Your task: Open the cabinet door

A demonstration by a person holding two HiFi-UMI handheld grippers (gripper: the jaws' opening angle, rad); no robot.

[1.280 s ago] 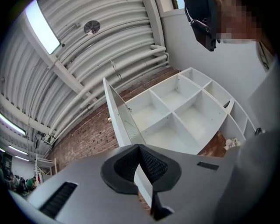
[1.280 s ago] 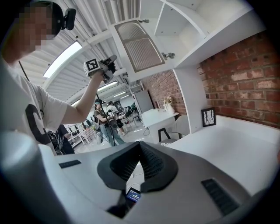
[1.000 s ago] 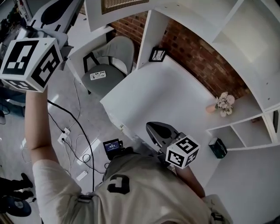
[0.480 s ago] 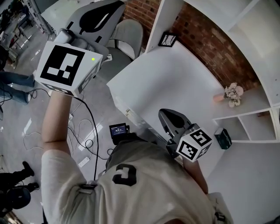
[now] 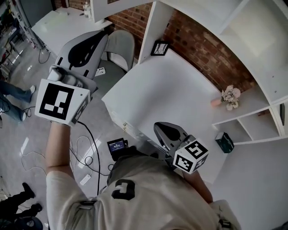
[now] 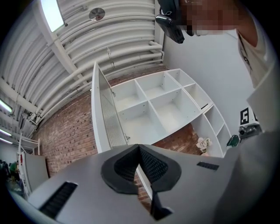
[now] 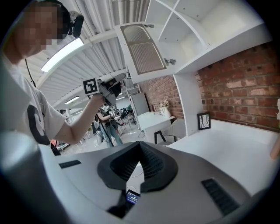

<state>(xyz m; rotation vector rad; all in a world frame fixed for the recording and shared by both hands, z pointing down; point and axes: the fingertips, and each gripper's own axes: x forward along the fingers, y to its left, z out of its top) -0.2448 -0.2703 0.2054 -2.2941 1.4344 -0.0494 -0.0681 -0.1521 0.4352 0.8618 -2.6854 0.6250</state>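
Note:
The cabinet door (image 6: 104,117) stands open, swung out from the white cabinet (image 6: 157,103), whose compartments are bare. The door shows as a ribbed panel (image 7: 142,48) overhead in the right gripper view and at the top edge (image 5: 101,13) of the head view. My left gripper (image 5: 100,41) is shut on nothing. It hangs in the air below the door and apart from it, over the floor left of the desk. My right gripper (image 5: 157,127) is shut and empty, held low at the desk's front edge.
A white desk (image 5: 166,94) fills the middle, with a small picture frame (image 5: 159,48), a flower pot (image 5: 230,99) and a dark green object (image 5: 223,151) on it. A grey chair (image 5: 116,47) stands at its left end. Cables (image 5: 85,148) lie on the floor.
My left gripper has come down from beside the door to a lower spot, still shut. The right gripper has stayed where it was.

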